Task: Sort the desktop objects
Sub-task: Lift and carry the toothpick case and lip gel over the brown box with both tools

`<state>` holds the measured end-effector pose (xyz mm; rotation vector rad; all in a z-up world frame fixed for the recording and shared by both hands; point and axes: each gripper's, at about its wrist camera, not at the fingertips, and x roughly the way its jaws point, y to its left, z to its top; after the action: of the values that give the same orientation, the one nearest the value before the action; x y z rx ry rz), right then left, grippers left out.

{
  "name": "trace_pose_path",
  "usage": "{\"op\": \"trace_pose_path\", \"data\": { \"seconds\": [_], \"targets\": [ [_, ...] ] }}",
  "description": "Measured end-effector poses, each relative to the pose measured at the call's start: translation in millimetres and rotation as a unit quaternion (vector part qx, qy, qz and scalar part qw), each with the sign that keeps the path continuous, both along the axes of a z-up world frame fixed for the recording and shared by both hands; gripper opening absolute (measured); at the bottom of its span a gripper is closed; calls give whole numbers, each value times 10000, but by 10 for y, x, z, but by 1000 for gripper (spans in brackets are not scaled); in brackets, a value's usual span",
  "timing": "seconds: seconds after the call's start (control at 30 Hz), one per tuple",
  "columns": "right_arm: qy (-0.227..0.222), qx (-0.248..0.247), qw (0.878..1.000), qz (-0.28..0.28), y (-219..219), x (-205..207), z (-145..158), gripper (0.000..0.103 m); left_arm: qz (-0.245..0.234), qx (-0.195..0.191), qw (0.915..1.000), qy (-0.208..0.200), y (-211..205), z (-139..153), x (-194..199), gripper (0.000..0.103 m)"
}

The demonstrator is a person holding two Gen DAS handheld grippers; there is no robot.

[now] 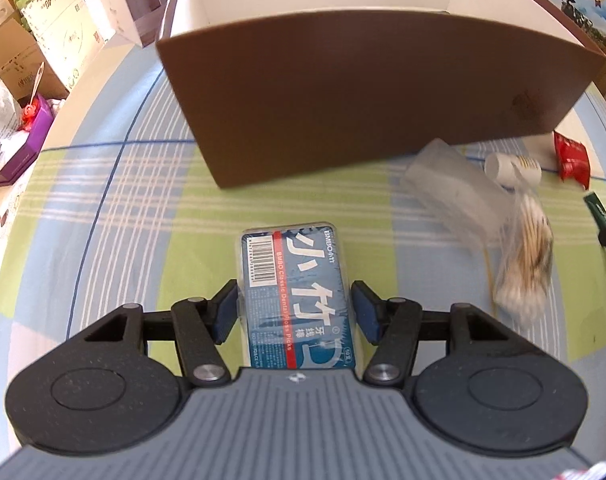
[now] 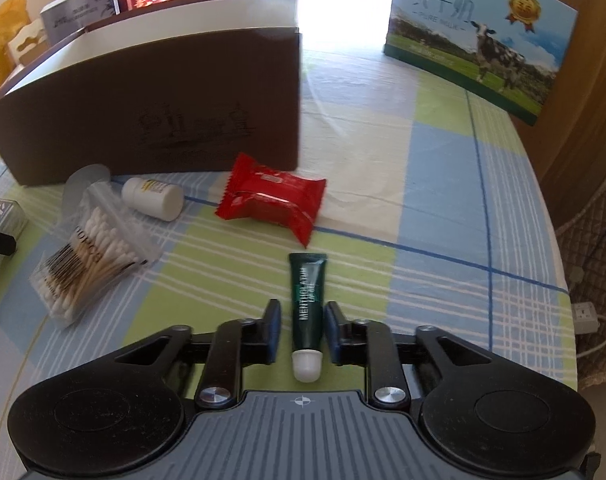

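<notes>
Your left gripper [image 1: 295, 312] sat low over the worktop [image 1: 115, 216], jaws spread around the floss box [image 1: 297, 300], left pad touching, right pad just clear. Not clenched. Your right gripper [image 2: 301, 330] was level, jaws apart either side of the green tube [image 2: 307, 304], no contact. The brown box [image 1: 363, 92] stood behind. The swab bag [image 1: 523, 256] was blurred; box interior mostly hidden.

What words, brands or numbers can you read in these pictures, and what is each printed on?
"BMBO Classic Dental Floss Picks": floss box, between the left gripper fingers.
"MENTHOLATUM": green tube, between the right gripper fingers.
"PURE MILK": milk carton.
Unreadable: white bottle, red packet, barcode digits.
</notes>
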<state>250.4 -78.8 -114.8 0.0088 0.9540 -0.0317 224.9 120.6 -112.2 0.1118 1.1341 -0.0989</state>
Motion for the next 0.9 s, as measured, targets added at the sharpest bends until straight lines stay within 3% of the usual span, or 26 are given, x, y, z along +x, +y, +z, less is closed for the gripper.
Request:
{"op": "trace_pose_path", "data": {
  "seconds": [0.23,0.57,0.9],
  "targets": [
    [108,19,9999,80,79,-9,5,14,-41,112,9999,29,-30,-10,-21,55],
    [124,794,9967,-99,64,-214,175,14,-206,-23,9997,96,-105,23,-173,54],
    [-129,1204,9926,28,233,-320,466,14,-224,-268,9992,-186,-23,346,-359,54]
  ]
}}
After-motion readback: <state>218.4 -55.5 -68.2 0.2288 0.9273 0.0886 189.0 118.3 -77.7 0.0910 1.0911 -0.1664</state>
